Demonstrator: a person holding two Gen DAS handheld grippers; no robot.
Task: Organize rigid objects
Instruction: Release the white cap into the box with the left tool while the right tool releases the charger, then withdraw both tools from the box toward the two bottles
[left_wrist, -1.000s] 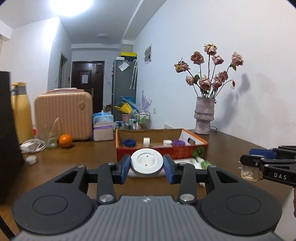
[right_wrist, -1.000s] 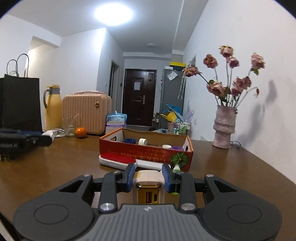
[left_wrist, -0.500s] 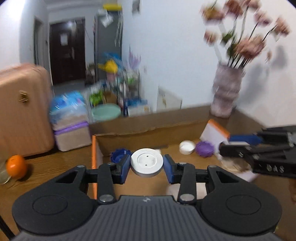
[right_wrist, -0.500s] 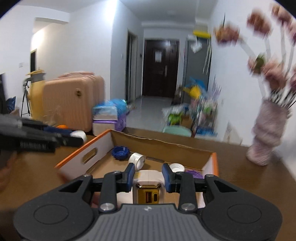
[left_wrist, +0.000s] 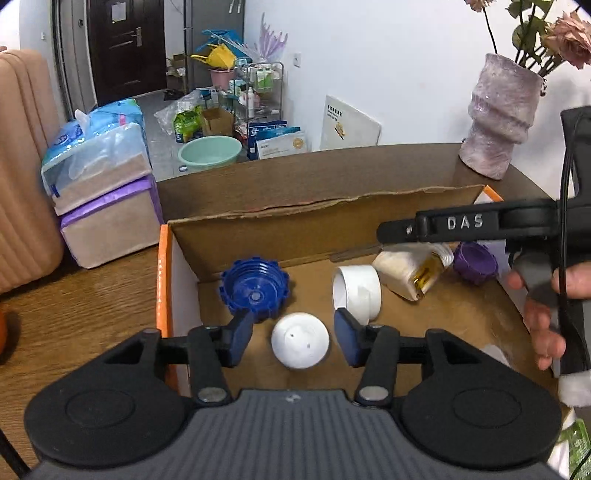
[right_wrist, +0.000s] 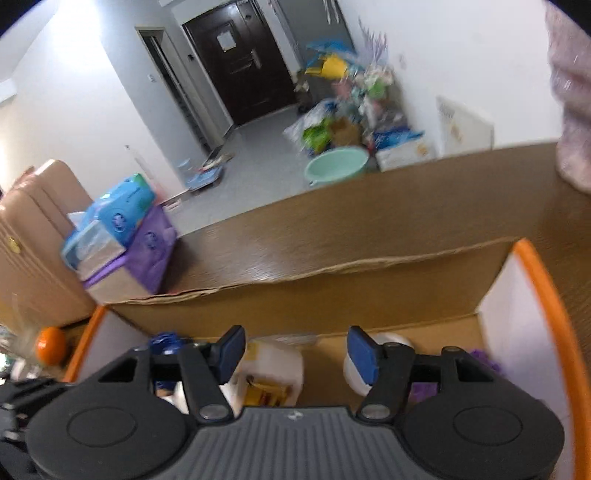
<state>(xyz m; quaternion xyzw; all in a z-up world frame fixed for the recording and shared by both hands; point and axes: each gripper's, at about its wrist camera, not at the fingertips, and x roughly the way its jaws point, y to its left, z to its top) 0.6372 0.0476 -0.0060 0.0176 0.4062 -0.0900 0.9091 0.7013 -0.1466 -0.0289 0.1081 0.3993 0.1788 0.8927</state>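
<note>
An orange-edged cardboard box stands on the wooden table. My left gripper is open above the box floor, and a white round plug adapter lies free between its fingers. My right gripper is open over the same box; it shows from the side in the left wrist view. A white and yellow charger lies on the box floor below it and shows blurred in the right wrist view. A blue cap, a white tape roll and a purple cap also lie in the box.
A pale purple vase with roses stands behind the box at the right. Tissue packs and a pink suitcase stand at the left. An orange lies left of the box.
Both grippers moved over the box and opened. The adapter dropped out of the left gripper and the charger out of the right one; both now lie in the box.
</note>
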